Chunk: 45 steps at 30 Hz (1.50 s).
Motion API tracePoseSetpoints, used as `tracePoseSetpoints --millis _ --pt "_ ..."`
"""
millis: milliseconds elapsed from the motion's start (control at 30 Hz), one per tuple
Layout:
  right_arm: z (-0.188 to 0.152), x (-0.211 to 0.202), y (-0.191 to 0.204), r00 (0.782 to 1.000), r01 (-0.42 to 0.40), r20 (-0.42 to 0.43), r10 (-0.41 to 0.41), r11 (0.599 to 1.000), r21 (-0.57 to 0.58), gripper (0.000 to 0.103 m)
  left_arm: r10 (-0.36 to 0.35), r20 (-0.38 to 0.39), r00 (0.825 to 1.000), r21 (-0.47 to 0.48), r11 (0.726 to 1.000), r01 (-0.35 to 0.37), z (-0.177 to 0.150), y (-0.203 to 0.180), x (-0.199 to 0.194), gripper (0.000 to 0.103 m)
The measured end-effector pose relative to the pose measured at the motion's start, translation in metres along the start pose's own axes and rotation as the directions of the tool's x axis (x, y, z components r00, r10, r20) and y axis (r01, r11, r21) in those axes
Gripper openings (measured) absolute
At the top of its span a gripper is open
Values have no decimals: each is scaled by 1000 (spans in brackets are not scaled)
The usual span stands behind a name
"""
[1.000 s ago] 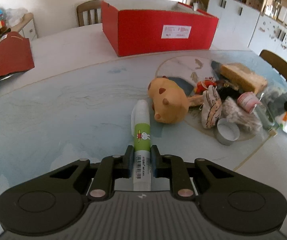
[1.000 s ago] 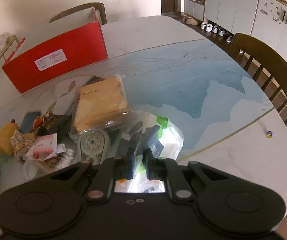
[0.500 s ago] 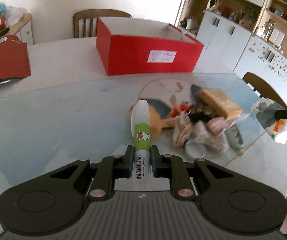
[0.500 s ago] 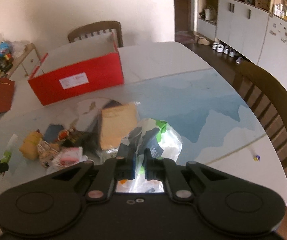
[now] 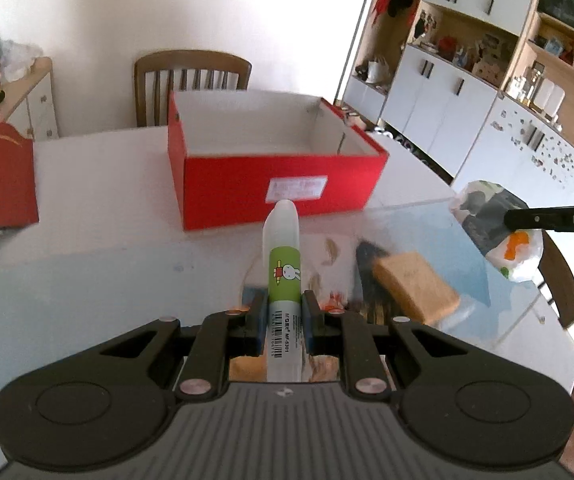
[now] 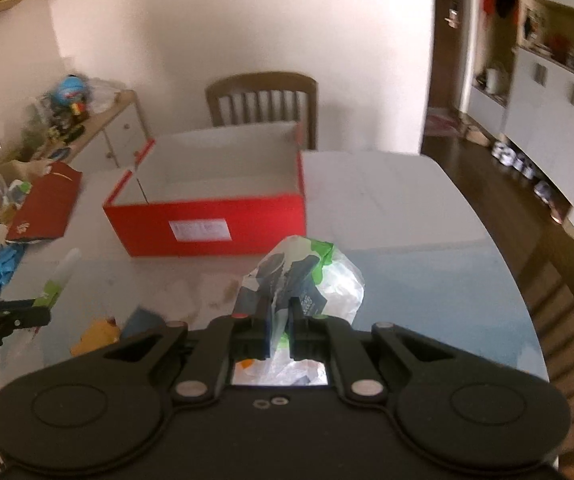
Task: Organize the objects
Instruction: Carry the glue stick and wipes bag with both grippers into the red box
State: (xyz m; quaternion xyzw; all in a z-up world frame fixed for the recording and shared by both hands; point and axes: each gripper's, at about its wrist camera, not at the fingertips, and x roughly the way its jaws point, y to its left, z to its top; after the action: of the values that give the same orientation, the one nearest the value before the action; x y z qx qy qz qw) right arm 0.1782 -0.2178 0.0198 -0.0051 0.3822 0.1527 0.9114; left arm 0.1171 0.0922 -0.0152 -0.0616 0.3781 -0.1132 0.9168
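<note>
The left gripper [image 5: 283,320] is clamped on a glue stick [image 5: 283,264], a white tube with a green label that shows a small rabbit. The two jaws press on the lower part of the tube, and its capped tip points straight forward from the fingers, above the table [image 5: 99,248]. Ahead of this gripper, past the tip of the tube, stands an open red box [image 5: 271,184] with a white inside and a white sticker on its near wall. I cannot see anything inside the box from here. Below and to the right of the left gripper lies a brown sponge-like block [image 5: 415,284] with some small blurred things beside it; I cannot tell what they are.

The right gripper [image 6: 279,328] is closed tight on a clear plastic bag [image 6: 307,280] with green, white and dark contents. The bag bulges forward from between the jaws and hangs free of the table. The red box [image 6: 207,220] is ahead of this gripper too, a little to its left. Far to the left of the right gripper the other gripper shows with the glue stick [image 6: 59,280] in it. Under it, near the table edge, lies a yellow-orange toy [image 6: 95,336], partly hidden and blurred. Behind the box stands a wooden chair [image 6: 263,96]
</note>
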Motion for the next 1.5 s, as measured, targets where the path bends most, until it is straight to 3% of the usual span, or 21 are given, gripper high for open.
tracePoseSetpoints --millis 367,733,1067,1233,1500 --pt "73 45 7 994 -95 42 101 989 -110 7 79 50 996 14 997 -79 76 -1 30 16" --pt "124 107 16 990 -132 34 140 977 -167 6 140 16 990 46 989 -140 139 5 90 16" --pt "143 171 29 993 -111 13 117 970 -218 6 185 -56 981 71 981 -180 166 6 160 16" --pt "141 204 33 992 -122 -39 117 969 -215 6 190 -102 977 49 981 -185 176 12 192 16" --pt "124 242 42 982 -146 -149 113 962 -230 6 207 -237 949 78 978 -194 173 17 241 16"
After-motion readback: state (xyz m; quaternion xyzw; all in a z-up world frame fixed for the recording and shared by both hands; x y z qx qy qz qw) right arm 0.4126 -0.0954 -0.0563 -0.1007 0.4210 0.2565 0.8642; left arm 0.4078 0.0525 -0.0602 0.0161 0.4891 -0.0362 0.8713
